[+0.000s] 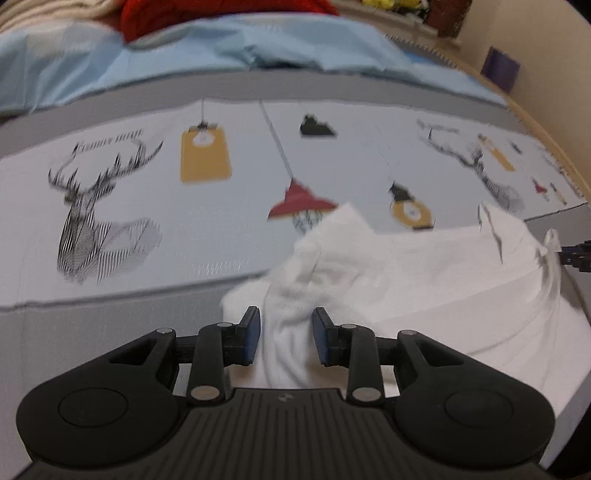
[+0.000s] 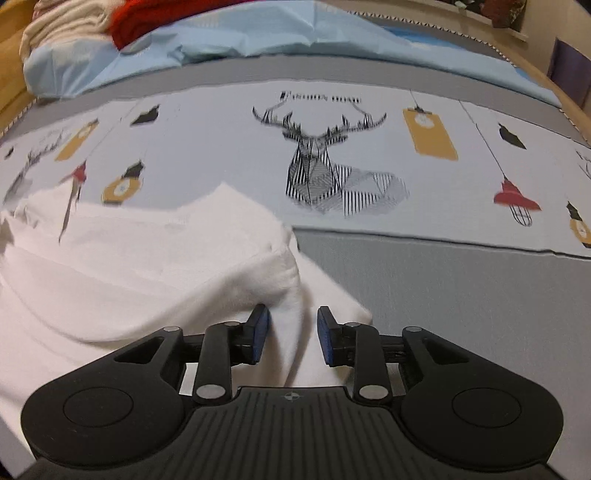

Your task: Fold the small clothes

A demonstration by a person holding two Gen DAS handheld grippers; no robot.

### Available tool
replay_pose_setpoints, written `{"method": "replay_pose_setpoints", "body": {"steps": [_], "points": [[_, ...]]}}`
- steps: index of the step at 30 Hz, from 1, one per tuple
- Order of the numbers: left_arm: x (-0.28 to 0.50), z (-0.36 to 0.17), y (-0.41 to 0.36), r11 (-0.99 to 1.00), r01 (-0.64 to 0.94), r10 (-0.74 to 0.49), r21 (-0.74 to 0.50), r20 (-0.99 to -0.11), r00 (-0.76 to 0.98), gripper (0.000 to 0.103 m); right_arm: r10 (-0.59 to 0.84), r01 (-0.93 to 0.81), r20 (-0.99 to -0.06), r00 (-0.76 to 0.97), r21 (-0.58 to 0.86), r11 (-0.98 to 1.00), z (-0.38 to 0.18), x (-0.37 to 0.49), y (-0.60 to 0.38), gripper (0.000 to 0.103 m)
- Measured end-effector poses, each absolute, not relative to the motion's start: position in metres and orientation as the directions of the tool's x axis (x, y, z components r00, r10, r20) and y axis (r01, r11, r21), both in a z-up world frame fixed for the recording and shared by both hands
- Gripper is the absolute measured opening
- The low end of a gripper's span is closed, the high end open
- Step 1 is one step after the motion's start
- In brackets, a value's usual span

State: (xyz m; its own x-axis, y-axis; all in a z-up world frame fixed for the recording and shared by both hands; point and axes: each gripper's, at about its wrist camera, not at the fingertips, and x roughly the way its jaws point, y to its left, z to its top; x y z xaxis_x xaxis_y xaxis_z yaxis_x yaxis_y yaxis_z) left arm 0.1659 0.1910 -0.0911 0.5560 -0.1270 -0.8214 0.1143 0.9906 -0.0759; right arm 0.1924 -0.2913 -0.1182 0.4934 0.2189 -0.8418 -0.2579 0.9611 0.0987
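Note:
A white garment (image 1: 424, 266) lies crumpled on a patterned cloth over a grey surface. In the left wrist view, my left gripper (image 1: 286, 341) points down at the garment's near left corner. Its blue pads (image 1: 251, 339) stand apart, with a bunched fold of the white fabric loose between them. In the right wrist view, the same garment (image 2: 147, 266) fills the left half. My right gripper (image 2: 293, 339) is at its right corner, jaws apart, with a ridge of fabric running between the pads (image 2: 262, 338) and not pinched. A black part (image 1: 576, 254) at the garment's far right edge looks like the other gripper.
The patterned cloth (image 2: 332, 158) bears deer heads, lamps and tags. A grey mat (image 2: 461, 295) lies bare to the right of the garment. Behind are a light blue sheet (image 2: 258, 40), a red textile (image 1: 221, 14) and cream fabric (image 2: 62, 22). A wooden edge (image 1: 546, 136) runs at right.

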Motion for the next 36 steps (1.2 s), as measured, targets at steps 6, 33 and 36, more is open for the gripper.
{"method": "replay_pose_setpoints", "body": {"steps": [6,33,36], "points": [[0.176,-0.102,0.187,0.988,0.145,-0.118,-0.049,-0.844,0.523,0.034,0.234,-0.278,-0.834,0.499,0.102,0.955,-0.126,0.205,-0.280,0.035],[0.187,-0.061,0.236,0.978,-0.054,-0.129,-0.204,-0.781,0.611,0.015,0.154,0.051,-0.727,0.669,0.252,0.966,-0.083,0.235,-0.306,0.024],[0.174,-0.074,0.236,0.957,-0.002,-0.253,-0.290,-0.838,0.483,0.016,0.234,0.011,-0.775,0.587,0.297,0.955,-0.085,0.216,-0.313,0.026]]}}
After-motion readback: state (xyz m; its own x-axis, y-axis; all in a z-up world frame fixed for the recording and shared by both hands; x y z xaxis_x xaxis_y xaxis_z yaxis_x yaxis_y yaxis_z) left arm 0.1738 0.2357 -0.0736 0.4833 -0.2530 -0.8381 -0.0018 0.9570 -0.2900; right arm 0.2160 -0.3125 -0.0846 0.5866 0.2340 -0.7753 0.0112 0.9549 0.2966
